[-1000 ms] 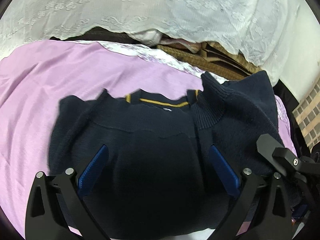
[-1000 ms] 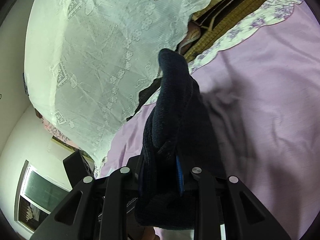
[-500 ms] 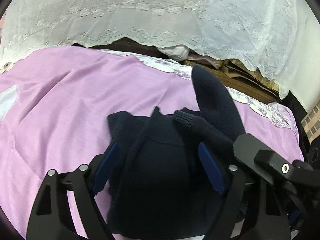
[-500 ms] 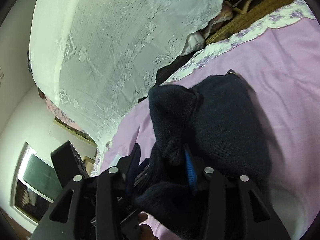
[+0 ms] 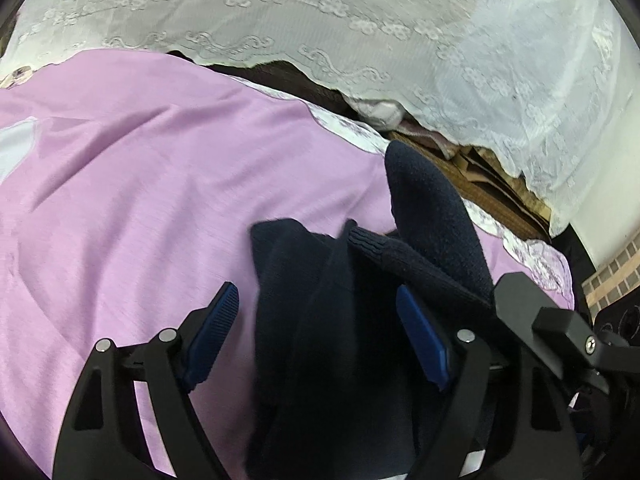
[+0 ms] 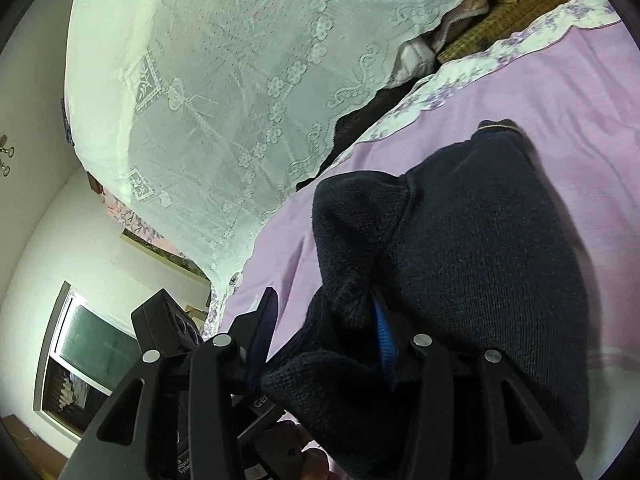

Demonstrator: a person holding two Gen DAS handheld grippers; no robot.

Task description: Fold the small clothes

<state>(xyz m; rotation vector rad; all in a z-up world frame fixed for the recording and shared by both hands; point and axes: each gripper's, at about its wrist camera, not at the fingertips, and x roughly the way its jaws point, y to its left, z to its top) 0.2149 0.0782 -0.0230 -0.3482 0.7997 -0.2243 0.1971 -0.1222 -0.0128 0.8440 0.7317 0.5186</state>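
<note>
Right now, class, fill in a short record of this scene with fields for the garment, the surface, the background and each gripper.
garment: dark navy knitted sweater, bunched, partly folded
surface: wrinkled lilac bedsheet under the sweater
background: white lace cloth hanging behind the bed
left gripper: open, sweater between its blue pads, left pad clear of the fabric
right gripper: opening, sweater fabric draped between its pads

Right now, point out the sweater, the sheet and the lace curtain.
sweater point(image 5: 320, 320), left wrist view, on the bunched dark knit body.
sheet point(image 5: 140, 200), left wrist view, on bare purple fabric.
lace curtain point(image 6: 240, 80), right wrist view, on the flowered panel.
</note>
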